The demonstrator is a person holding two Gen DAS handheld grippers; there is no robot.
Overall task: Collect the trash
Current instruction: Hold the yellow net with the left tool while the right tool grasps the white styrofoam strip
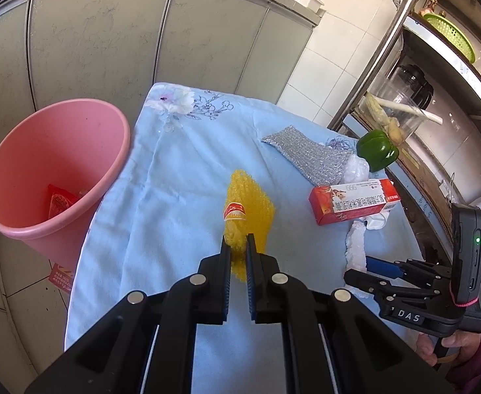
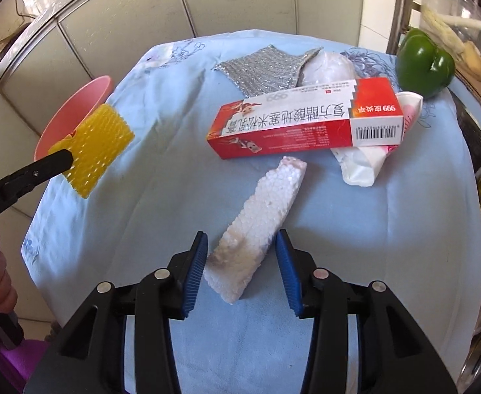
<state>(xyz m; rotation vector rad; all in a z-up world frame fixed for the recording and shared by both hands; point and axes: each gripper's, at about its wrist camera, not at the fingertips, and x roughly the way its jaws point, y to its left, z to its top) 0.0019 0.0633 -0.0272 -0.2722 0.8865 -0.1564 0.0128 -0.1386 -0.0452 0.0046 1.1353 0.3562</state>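
Right gripper [image 2: 240,262]: jaws spread, astride near end of white foam strip [image 2: 256,229], pads not pressing. Strip lies flat on blue cloth [image 2: 174,115], long axis running away toward red medicine box [image 2: 306,121]. Left gripper [image 1: 238,246]: pinching yellow foam net [image 1: 250,203]. Pink bin [image 1: 56,164] beside table: holds red wrapper [image 1: 59,200].

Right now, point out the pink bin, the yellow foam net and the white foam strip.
pink bin [image 1: 27,177], left wrist view, on its inner wall.
yellow foam net [image 2: 99,151], right wrist view, on its middle.
white foam strip [image 2: 260,223], right wrist view, on its upper face.
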